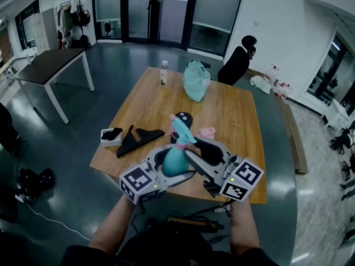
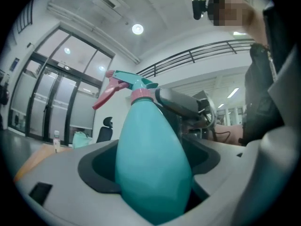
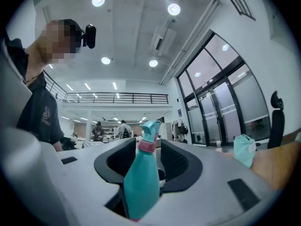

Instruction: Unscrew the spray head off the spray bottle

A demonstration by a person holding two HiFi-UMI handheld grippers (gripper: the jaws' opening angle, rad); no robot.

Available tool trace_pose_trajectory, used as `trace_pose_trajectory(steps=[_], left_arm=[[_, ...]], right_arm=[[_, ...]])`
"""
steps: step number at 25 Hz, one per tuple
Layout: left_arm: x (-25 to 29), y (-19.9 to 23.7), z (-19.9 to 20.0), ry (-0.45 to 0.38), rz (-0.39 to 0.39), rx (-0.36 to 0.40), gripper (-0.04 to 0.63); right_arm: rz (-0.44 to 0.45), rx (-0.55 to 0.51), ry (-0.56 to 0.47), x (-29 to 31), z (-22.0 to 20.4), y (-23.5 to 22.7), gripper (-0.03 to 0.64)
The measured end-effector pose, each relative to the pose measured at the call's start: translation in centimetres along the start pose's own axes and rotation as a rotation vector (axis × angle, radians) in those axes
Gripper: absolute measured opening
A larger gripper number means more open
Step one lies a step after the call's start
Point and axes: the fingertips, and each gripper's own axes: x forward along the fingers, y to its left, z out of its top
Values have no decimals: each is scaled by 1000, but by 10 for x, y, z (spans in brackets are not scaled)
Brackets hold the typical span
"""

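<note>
The left gripper had its jaws clamped on the belly of the teal spray bottle, held over the wooden surface. The 2 jaws of the right gripper stood wide either side of the pink collar under the spray head, not pressing it.

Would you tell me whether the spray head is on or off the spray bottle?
On: the spray head sits atop the spray bottle, its pink collar seated on the neck.

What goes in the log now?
left gripper: shut on teal plastic spray bottle | right gripper: open around its pink-collared spray head | head attached
</note>
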Motion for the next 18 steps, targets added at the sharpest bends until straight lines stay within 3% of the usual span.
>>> trace_pose_trajectory(steps=[3,7,18], left_arm=[[-1,19,-1,8,111,8,416],[0,28,-9,39,180,21,416],[6,25,-25,137,223,94,416]], right_arm=[[-73,27,-21,-1,6,-6,169],[-138,60,-3,4,2,-7,169],[-244,64,93,19,-19,-13,169]])
